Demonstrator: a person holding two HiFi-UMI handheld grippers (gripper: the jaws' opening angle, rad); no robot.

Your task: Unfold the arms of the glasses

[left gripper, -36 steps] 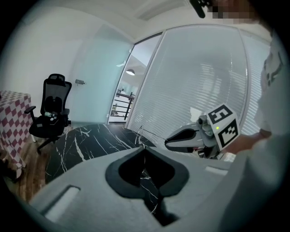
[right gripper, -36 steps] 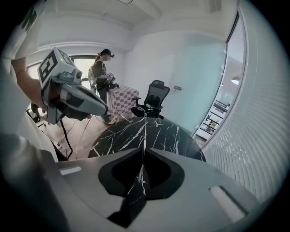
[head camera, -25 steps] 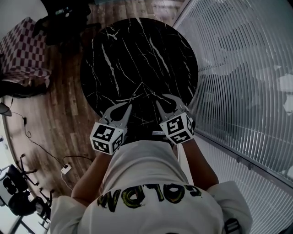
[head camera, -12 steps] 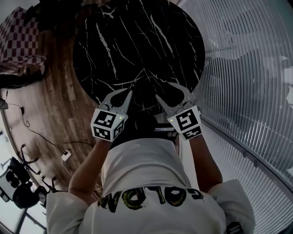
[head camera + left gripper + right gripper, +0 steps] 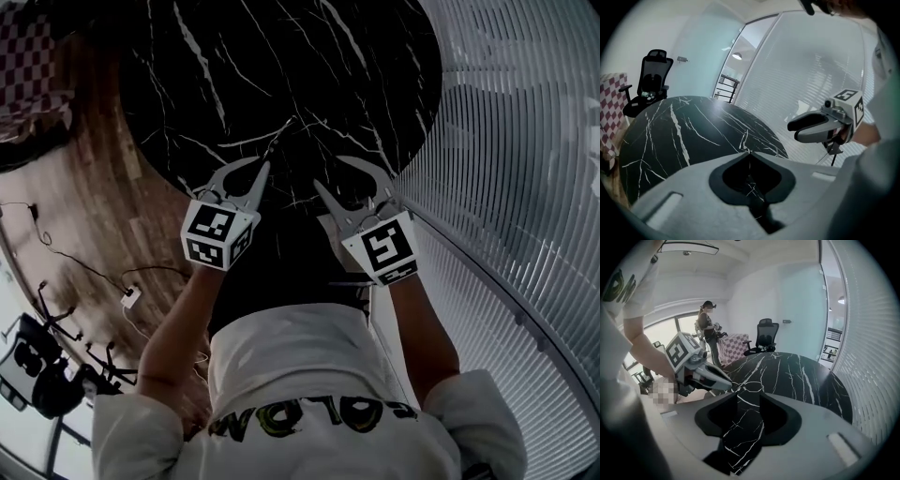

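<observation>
Thin wire-framed glasses (image 5: pixel 281 141) show as fine lines over the black marble table (image 5: pixel 234 56). My left gripper (image 5: pixel 266 165) is shut, its tips pinched on the frame's near end. The right gripper view has a lens outline of the glasses (image 5: pixel 751 387) just off the left gripper (image 5: pixel 730 382). In the left gripper view a fine wire of the glasses (image 5: pixel 746 140) rises from the closed left gripper (image 5: pixel 749 152). My right gripper (image 5: pixel 328 172) stands open beside them. Its jaws have just been closing a little, with only table between them (image 5: pixel 748 399).
A ribbed glass wall (image 5: pixel 525 141) curves close along the table's right side. A black office chair (image 5: pixel 766 333) and a checkered seat (image 5: pixel 609 108) stand beyond the table. A person (image 5: pixel 708 329) stands at the far windows. Cables (image 5: pixel 127 298) lie on the wooden floor.
Both grippers have sunk toward the table, the glasses going down with the left one. The right jaws stand wider apart than a second ago and have let go of the glasses.
</observation>
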